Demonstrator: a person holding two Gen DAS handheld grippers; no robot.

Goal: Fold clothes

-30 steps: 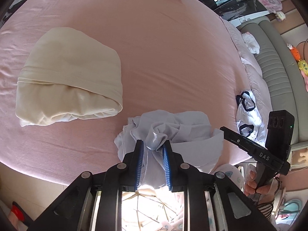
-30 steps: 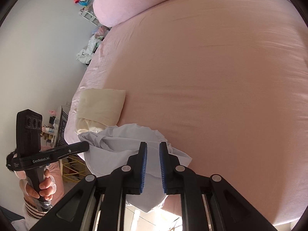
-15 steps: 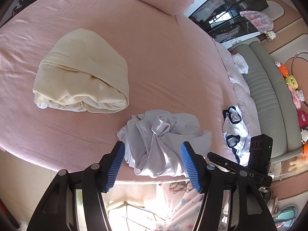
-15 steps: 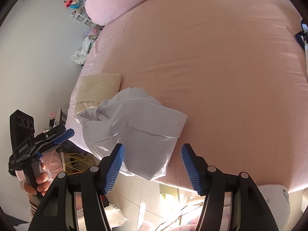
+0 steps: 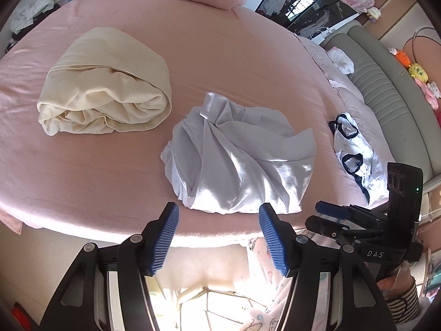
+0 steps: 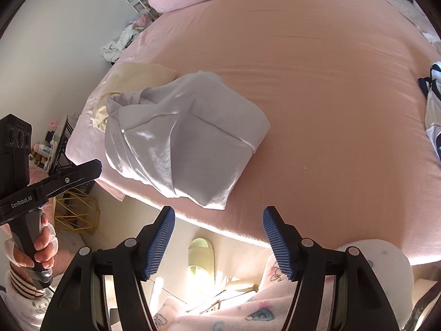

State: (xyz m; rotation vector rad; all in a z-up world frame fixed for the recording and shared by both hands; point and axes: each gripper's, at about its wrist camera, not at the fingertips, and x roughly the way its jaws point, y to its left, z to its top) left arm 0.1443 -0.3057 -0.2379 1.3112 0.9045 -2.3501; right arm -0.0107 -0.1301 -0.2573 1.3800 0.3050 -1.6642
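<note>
Pink-sheeted bed [image 5: 248,63] lying under both claws. Left gripper [image 5: 217,234] spread, empty; right gripper [image 6: 219,237] opening, nothing between. Beyond them, the pale grey satin garment [image 5: 237,160] is resting crumpled near the bed's edge, released since earlier: light, slippery, best pinched at a hem corner.
</note>
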